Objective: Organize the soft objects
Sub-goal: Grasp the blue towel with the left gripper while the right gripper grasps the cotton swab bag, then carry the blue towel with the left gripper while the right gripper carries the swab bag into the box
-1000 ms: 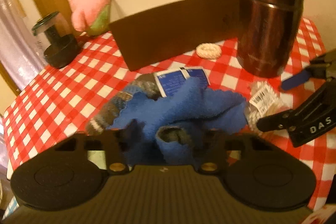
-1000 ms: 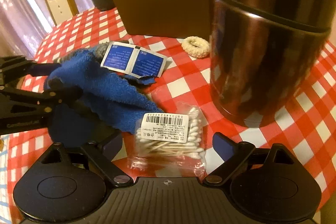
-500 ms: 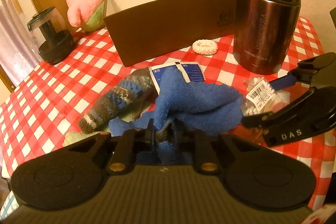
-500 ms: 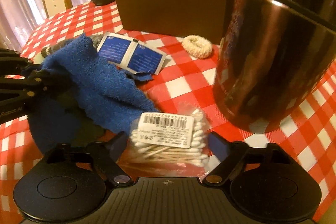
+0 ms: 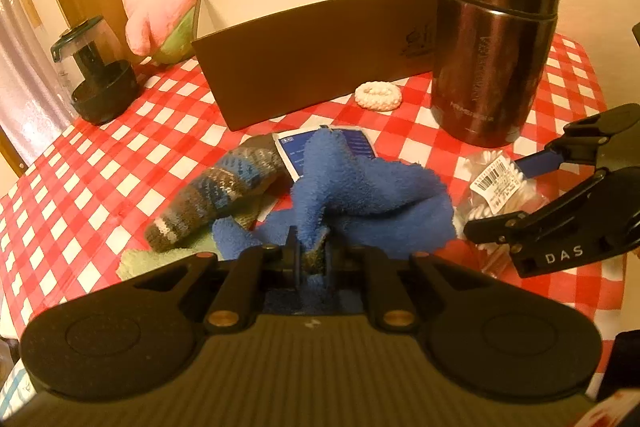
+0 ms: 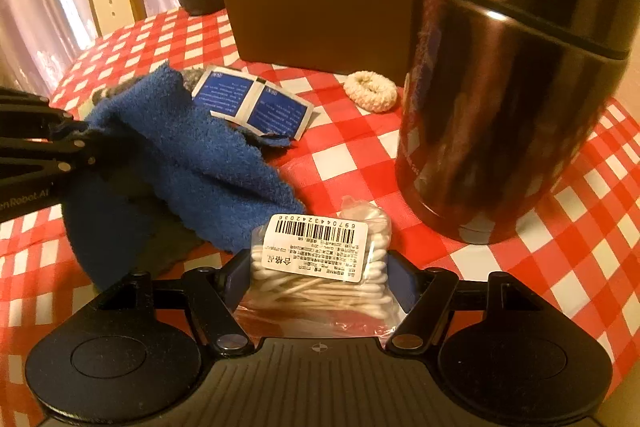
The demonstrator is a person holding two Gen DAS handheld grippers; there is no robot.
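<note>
Left gripper [image 5: 311,255] pinches the blue towel [image 5: 372,191]; right gripper [image 6: 316,277], fingers spread, straddles the cotton swab bag [image 6: 320,267] near the thermos [image 6: 508,83].

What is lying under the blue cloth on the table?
Under the blue cloth show a striped knitted sock, a pale green fabric and blue sachets. Anything further beneath is covered.

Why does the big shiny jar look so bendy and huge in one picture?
In the right wrist view the fisheye lens sits close to the jar, so it bulges, leans and shows streaky glare; in the left wrist view the jar is farther and looks straighter, under the same warm orange light.
</note>
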